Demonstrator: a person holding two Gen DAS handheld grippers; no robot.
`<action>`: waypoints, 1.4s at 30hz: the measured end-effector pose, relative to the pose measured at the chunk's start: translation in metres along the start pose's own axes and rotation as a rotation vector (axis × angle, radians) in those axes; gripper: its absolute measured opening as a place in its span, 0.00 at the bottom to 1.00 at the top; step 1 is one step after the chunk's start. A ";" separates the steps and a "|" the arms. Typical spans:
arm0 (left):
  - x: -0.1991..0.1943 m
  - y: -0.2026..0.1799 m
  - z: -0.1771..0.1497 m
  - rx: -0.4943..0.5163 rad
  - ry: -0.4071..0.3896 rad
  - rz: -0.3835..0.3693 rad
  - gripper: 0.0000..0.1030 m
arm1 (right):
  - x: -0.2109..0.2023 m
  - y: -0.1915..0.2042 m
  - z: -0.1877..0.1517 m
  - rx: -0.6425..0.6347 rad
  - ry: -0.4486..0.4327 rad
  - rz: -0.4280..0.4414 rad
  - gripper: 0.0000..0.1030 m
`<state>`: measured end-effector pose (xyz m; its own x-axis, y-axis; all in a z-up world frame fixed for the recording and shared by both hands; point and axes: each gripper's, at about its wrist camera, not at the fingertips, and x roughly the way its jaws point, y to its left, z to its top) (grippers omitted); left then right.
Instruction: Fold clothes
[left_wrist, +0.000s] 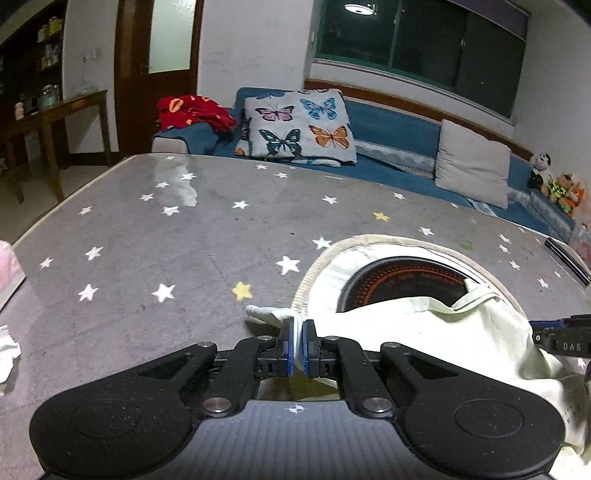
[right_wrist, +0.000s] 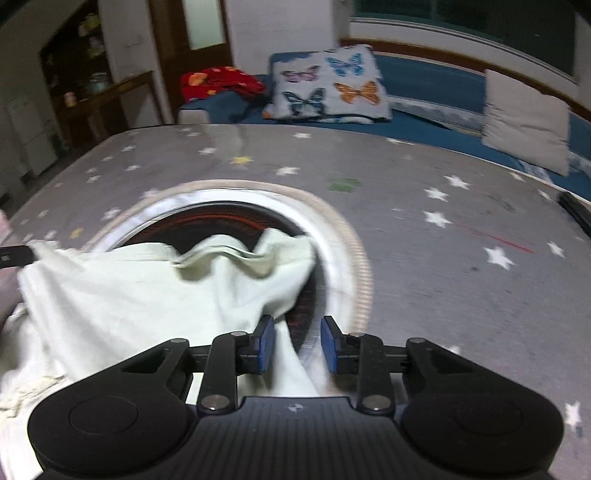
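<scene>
A pale cream garment (left_wrist: 424, 328) lies crumpled on the grey star-patterned table (left_wrist: 184, 236), draped over a round induction cooker with a cream rim (left_wrist: 399, 280). My left gripper (left_wrist: 298, 345) is shut on a corner of the garment, which pokes out past the pads. In the right wrist view the garment (right_wrist: 147, 295) spreads to the left over the cooker (right_wrist: 236, 218). My right gripper (right_wrist: 297, 345) is open, with a strip of the garment lying between the pads. The right gripper also shows in the left wrist view (left_wrist: 565, 336) at the garment's far side.
A blue sofa (left_wrist: 399, 129) with a butterfly cushion (left_wrist: 299, 125), a grey cushion (left_wrist: 472, 162) and a red cloth (left_wrist: 192, 110) runs behind the table. Plush toys (left_wrist: 554, 184) sit at the right. A wooden side table (left_wrist: 55, 122) stands left. White and pink cloth (left_wrist: 7, 317) lies at the table's left edge.
</scene>
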<state>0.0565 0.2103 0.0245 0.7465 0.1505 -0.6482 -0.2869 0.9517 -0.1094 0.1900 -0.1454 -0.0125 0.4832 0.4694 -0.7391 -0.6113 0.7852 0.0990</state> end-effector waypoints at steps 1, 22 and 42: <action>0.000 0.001 -0.001 -0.001 0.004 0.001 0.05 | -0.002 0.005 0.000 -0.011 -0.006 0.032 0.27; 0.010 0.017 -0.016 -0.062 0.046 -0.004 0.05 | 0.017 0.011 0.020 0.102 -0.010 0.120 0.28; 0.012 0.010 -0.009 -0.064 0.024 -0.023 0.05 | -0.024 0.077 0.021 -0.324 -0.201 -0.059 0.30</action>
<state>0.0574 0.2190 0.0091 0.7390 0.1214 -0.6627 -0.3078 0.9358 -0.1718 0.1447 -0.0878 0.0263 0.6167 0.5227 -0.5886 -0.7301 0.6594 -0.1793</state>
